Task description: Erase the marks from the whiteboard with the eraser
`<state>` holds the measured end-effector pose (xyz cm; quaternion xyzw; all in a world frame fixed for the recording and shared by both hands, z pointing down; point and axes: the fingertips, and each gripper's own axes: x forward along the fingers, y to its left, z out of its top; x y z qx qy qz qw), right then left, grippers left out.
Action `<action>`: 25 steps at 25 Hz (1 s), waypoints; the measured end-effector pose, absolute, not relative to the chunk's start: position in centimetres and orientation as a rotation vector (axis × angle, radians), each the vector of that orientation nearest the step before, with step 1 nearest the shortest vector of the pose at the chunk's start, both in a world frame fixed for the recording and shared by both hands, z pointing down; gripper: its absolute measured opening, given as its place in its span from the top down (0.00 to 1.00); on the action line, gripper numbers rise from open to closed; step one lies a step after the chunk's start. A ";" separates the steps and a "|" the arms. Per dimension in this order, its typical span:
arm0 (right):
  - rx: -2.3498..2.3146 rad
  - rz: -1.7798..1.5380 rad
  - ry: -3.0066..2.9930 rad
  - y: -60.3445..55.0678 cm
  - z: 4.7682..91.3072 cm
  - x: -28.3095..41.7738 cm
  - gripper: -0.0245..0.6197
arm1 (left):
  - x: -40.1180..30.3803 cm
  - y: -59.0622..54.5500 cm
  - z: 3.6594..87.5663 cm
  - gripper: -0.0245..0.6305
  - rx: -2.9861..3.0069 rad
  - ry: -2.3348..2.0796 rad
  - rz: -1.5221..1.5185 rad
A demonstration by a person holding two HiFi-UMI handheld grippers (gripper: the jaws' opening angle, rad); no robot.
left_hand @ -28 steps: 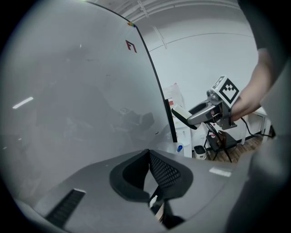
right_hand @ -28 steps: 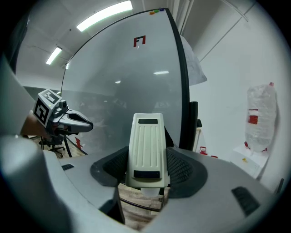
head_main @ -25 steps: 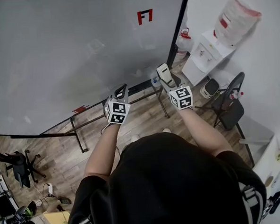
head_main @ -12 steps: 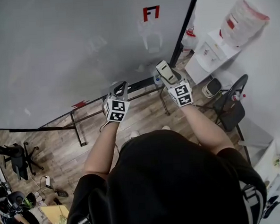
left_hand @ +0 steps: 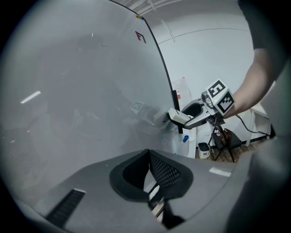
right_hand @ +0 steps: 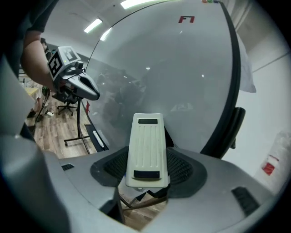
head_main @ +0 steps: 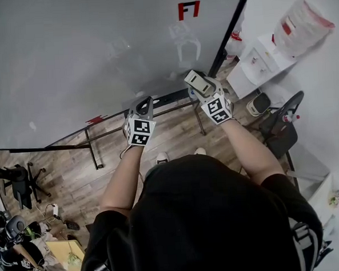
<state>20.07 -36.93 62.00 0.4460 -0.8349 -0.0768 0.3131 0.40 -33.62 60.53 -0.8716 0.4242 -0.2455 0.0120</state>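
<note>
The big grey whiteboard (head_main: pixel 84 57) carries a small red mark (head_main: pixel 189 9) near its upper right, also visible as the red mark (right_hand: pixel 185 19) and the red mark (left_hand: pixel 140 36). My right gripper (head_main: pixel 203 90) is shut on a cream eraser (head_main: pixel 193 81), held in front of the board's lower right, well below the mark. In the right gripper view the eraser (right_hand: pixel 146 148) stands upright between the pads of the right gripper (right_hand: pixel 146 166). My left gripper (head_main: pixel 144 106) hovers to the left of it; the left gripper (left_hand: pixel 148 157) holds nothing, jaws together.
The board's black frame edge (head_main: pixel 231 28) and stand legs (head_main: pixel 93 157) rise from the wood floor. A water dispenser (head_main: pixel 267 54) with a bottle (head_main: pixel 300 21) and a folding chair (head_main: pixel 281 131) stand at the right. An office chair (head_main: pixel 18 190) is at the left.
The head view has shifted, so the board and mark sit a little higher and further right. The right gripper has tilted the eraser leftwards towards the board. The left gripper has barely moved.
</note>
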 end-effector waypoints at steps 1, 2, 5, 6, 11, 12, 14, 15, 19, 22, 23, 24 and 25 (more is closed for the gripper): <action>1.156 -0.219 -2.192 -37.0 62.2 20.0 0.57 | 0.3 -33.6 60.7 0.94 -2.717 1.328 -0.768; 1.137 -0.230 -2.186 -37.0 62.5 19.8 0.57 | 0.2 -33.5 60.8 0.95 -2.717 1.334 -0.770; 1.101 -0.242 -2.183 -37.1 63.2 19.5 0.57 | 0.0 -33.4 61.3 0.95 -2.719 1.352 -0.778; 1.094 -0.243 -2.183 -37.2 63.4 19.4 0.57 | -0.1 -33.4 61.4 0.95 -2.719 1.356 -0.780; 1.056 -0.281 -2.172 -37.7 64.0 18.9 0.57 | -0.2 -33.5 62.0 0.95 -2.722 1.377 -0.790; 1.051 -0.291 -2.168 -37.7 64.0 18.9 0.57 | -0.2 -33.4 62.0 0.95 -2.722 1.380 -0.792; 1.043 -0.316 -2.158 -37.9 64.1 18.9 0.57 | -0.2 -33.4 62.2 0.95 -2.725 1.382 -0.797; 1.038 -0.334 -2.151 -38.0 64.1 18.9 0.57 | -0.1 -33.4 62.3 0.95 -2.726 1.383 -0.799; 0.996 -0.429 -2.119 -38.2 64.2 18.6 0.57 | 0.1 -33.6 62.6 0.95 -2.729 1.388 -0.800; 0.963 -0.479 -2.104 -38.3 64.4 18.3 0.57 | 0.3 -33.7 62.7 0.95 -2.731 1.389 -0.798; 0.958 -0.486 -2.102 -38.3 64.4 18.3 0.57 | 0.4 -33.8 62.7 0.95 -2.732 1.389 -0.797; 0.955 -0.491 -2.100 -38.4 64.5 18.2 0.57 | 0.5 -33.8 62.7 0.95 -2.733 1.390 -0.797; 0.951 -0.496 -2.099 -38.4 64.5 18.2 0.57 | 0.6 -33.8 62.8 0.95 -2.734 1.390 -0.797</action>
